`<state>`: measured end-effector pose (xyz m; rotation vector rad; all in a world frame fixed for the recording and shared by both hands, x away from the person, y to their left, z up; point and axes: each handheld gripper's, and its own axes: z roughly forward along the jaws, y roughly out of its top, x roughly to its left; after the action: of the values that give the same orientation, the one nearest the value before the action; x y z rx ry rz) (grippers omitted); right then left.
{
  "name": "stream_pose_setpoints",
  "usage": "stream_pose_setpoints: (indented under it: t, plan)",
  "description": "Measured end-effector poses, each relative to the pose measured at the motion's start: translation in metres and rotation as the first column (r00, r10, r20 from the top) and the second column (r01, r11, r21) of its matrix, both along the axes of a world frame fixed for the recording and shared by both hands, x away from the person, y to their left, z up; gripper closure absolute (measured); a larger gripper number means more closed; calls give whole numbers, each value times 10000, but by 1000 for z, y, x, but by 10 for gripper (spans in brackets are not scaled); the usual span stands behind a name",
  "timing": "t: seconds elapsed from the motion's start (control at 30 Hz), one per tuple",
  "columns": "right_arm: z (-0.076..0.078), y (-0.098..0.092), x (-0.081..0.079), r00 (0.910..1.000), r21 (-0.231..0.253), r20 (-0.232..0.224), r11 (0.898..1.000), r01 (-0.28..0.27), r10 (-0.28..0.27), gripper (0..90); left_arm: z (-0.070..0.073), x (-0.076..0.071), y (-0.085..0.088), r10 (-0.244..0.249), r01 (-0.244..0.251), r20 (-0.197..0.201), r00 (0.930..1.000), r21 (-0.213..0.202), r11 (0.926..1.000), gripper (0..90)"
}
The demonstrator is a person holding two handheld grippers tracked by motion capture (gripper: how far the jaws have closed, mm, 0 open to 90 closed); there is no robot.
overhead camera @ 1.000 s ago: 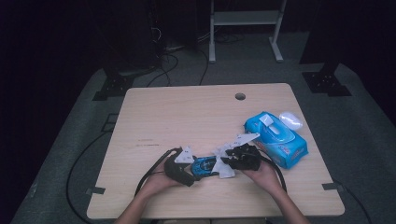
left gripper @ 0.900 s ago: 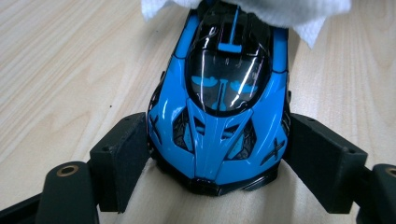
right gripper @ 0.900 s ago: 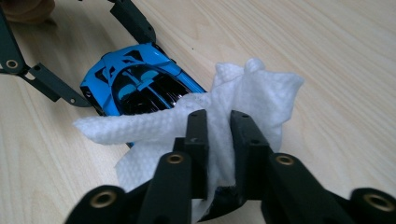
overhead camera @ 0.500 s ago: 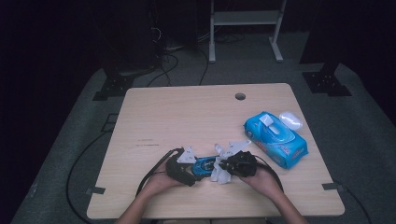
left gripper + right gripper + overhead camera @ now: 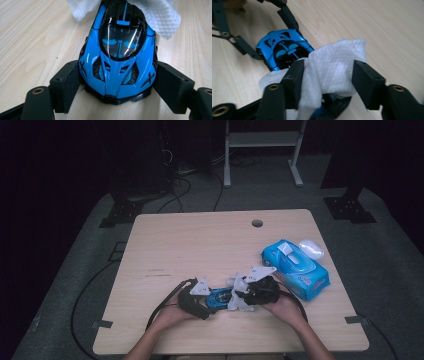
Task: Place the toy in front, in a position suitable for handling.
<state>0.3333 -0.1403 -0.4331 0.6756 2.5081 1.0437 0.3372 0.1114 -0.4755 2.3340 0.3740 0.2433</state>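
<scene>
Blue toy car [image 5: 117, 57] on the near part of the desk [image 5: 200, 245], its nose clamped by my left hand-held gripper [image 5: 116, 85]. A white wipe [image 5: 329, 70] drapes its rear; my right hand-held gripper [image 5: 327, 77], jaws just opened, straddles the wipe loosely. Blue wipe pack [image 5: 295, 270] lies to the right.

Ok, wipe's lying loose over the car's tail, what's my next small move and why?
Probably close the right gripper on the white wipe again. Its jaws have just opened, and the wipe lies slack between them, draped over the rear of the blue toy car. The left gripper clamps the car's nose, so it should hold steady.
</scene>
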Motion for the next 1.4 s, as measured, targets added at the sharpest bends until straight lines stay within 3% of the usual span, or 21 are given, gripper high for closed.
stream_pose_setpoints:
  t: [0.07,0.1,0.17,0.33,0.47,0.5,0.57,0.67,0.8,0.83,0.93,1.0,1.03,1.07,1.1,1.2,1.27,1.33,1.37,1.4]
  plan:
    - [-7,4,6,9993,-71,-340,9999,153,-155,523,0,0,0,-5,5,-27,10000,-18,10000,241]
    - [-10,2,8,9962,270,-863,9996,86,-62,645,0,1,0,-25,25,-57,10000,-59,10000,242]
    - [-11,-2,10,9919,668,-1273,9978,58,28,726,0,0,-1,-15,15,-29,10000,-27,10000,242]
    - [-10,-10,12,9858,1002,-1679,9948,182,-11,792,1,0,-1,31,-31,-15,10000,61,10000,243]
    - [-6,-6,5,9899,976,-1414,9952,20,118,808,0,0,-1,8,-8,-23,10000,51,10000,243]
    - [-5,6,-2,9889,1095,-1348,9928,-476,623,808,0,0,-1,-9,9,-1,10000,73,10000,243]
    - [-6,11,-4,9881,1050,-1317,9923,-663,799,808,0,0,-1,3,-3,-17,10000,69,10000,244]
    - [-7,26,-15,9917,-36,-794,9948,-1015,1009,805,1,0,0,8,-8,-21,10000,65,10000,245]
    - [-6,6,-11,9972,-551,-710,9981,-262,222,810,1,-1,0,5,-6,23,10000,96,10000,248]
    - [-9,-13,-7,9945,-370,-1024,9992,179,-216,814,0,0,-1,37,-37,12,10000,69,10000,253]
    - [-9,-16,-8,9938,-238,-1076,9994,242,-266,814,1,0,-3,45,-45,-27,10000,95,9999,254]
    - [-9,-8,-12,9949,-140,-1010,9999,-56,41,813,1,0,-3,54,-53,-42,10000,78,10000,254]
    - [-9,5,-16,9921,44,-1106,9982,-597,598,813,0,0,-2,79,-79,-54,10000,63,9999,254]
    - [-9,11,-18,9922,-186,-998,9969,-766,744,812,0,0,-2,79,-79,-54,10000,63,9999,254]
    - [-8,14,-18,9934,-427,-824,9956,-839,802,813,1,0,-2,108,-108,-46,9999,76,9999,254]
    - [-7,10,-15,9929,-382,-997,9969,-687,646,812,1,-1,-2,134,-134,-31,9999,78,9999,254]
    - [-6,3,-13,9948,-486,-912,9976,-498,452,782,0,-1,-2,144,-143,-53,9999,68,9999,255]
    - [-3,-1,-18,9946,-519,-686,9953,-813,777,680,0,0,-1,98,-98,-22,9999,76,9999,254]
    - [4,-7,-23,9946,-299,-188,9943,-1027,1022,614,0,0,-1,90,-90,-11,10000,72,9999,254]
    - [8,-11,-24,9949,-192,29,9947,-1012,1013,568,1,0,-1,78,-78,0,10000,99,9999,254]
